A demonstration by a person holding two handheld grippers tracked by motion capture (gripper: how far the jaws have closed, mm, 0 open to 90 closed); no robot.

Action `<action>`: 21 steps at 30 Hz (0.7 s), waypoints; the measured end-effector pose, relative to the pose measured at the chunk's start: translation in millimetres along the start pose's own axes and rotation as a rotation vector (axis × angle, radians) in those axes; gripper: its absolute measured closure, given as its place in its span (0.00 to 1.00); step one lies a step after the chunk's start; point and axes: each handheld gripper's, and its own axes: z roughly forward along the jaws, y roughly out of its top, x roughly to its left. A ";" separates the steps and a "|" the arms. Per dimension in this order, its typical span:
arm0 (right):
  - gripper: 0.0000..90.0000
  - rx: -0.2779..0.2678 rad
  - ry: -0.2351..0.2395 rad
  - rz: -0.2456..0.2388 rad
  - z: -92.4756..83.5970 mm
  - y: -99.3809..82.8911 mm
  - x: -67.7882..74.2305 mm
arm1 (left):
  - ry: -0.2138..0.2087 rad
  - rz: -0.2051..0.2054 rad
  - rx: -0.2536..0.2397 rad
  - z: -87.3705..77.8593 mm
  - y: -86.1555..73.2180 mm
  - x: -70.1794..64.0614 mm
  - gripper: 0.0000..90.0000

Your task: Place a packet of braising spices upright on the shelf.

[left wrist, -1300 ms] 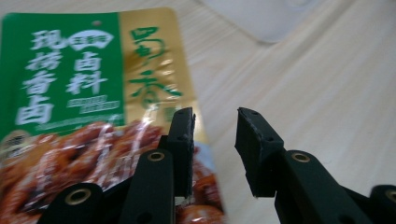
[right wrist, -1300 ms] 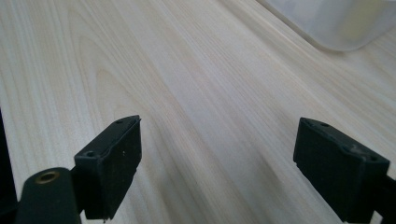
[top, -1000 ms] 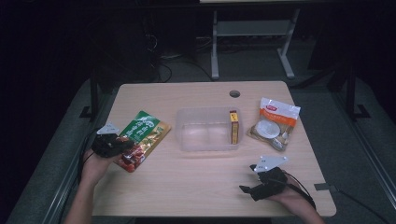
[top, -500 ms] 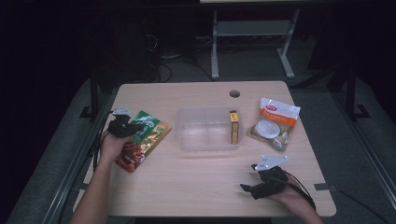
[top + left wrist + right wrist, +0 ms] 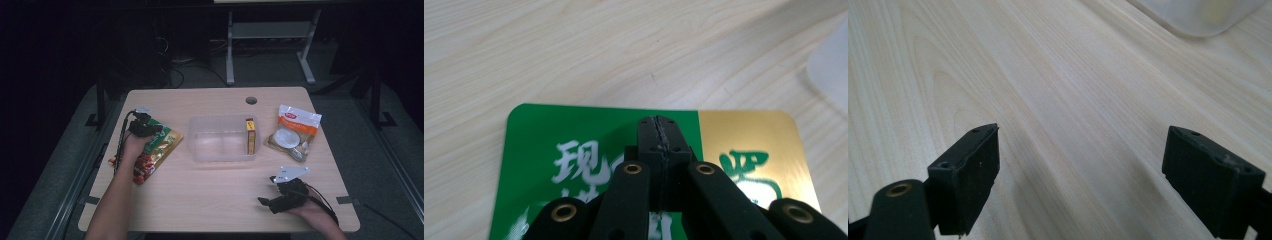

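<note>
Your left gripper [image 5: 659, 131] has its jaws pinched fully together over the green snack pouch [image 5: 574, 145], and I honestly can't tell if they've nipped the film or are just resting on it. That pouch lies flat at the clear bin's [image 5: 222, 140] 9 o'clock, so you've probably come in low at its top edge because that's all a flat bag offers. Your right gripper [image 5: 1080, 175] is wide open with nothing in it, parked on bare table [image 5: 1058, 90] at the bin's 5 o'clock, likely just out of the way.
</note>
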 end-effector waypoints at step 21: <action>0.16 -0.005 0.000 0.003 -2.6 -1.1 0.1 | -0.032 0.014 0.053 14.0 6.5 -9.9 1.00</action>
